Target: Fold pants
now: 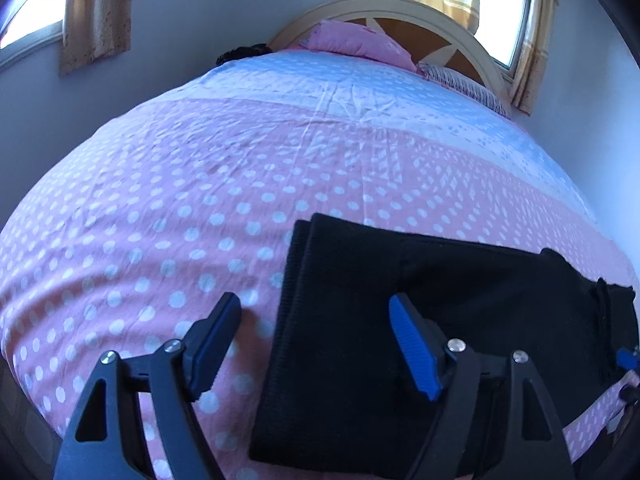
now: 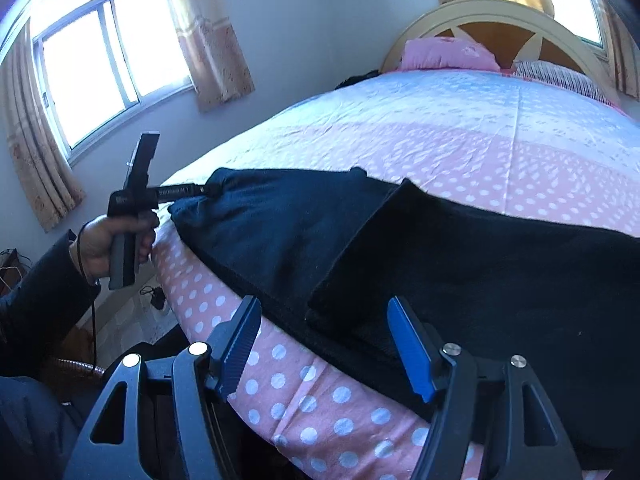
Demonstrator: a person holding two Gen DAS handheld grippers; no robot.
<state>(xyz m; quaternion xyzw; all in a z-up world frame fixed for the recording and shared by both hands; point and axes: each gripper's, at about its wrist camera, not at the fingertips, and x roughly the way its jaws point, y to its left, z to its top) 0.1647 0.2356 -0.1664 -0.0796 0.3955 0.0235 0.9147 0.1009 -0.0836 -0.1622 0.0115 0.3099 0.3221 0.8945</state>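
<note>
In the right wrist view, at the far left, a hand [image 2: 106, 246] in a dark sleeve [image 2: 38, 296] is gripping the grey handle of the left gripper [image 2: 216, 189], whose tip is lying at the left end of the black pants [image 2: 460, 264]. White lettering is showing on that gripper's black barrel, but it is too small to read, and from this side I cannot tell how its fingers are standing. A thin black cable [image 2: 94, 320] is hanging down from the handle.

The left wrist view is answering that: the left gripper [image 1: 316, 332] is hovering with its fingers spread wide, one ribbed blue pad [image 1: 414, 350] over the pants [image 1: 420, 320] and the other finger over the bedsheet [image 1: 160, 208], nothing between them.

The pants are lying folded near the near edge of the bed, a thick, matte, fuzzy knit in a long rectangular stack, with an upper layer lapping over a lower one.

Further right, the right gripper [image 2: 324, 344] is also standing wide open and holding nothing, its left pad [image 2: 238, 354] over the sheet and its right pad over the near hem of the pants.

The sheet is a crinkled pink cotton with white polka dots, turning to a pale band farther away. At the far end a pink pillow [image 2: 448, 54] and a striped pillow [image 2: 560, 76] are resting against an arched cream and wood headboard [image 2: 492, 20]. Beige patterned curtains [image 2: 208, 32] are hanging beside a bright window [image 2: 108, 56].
</note>
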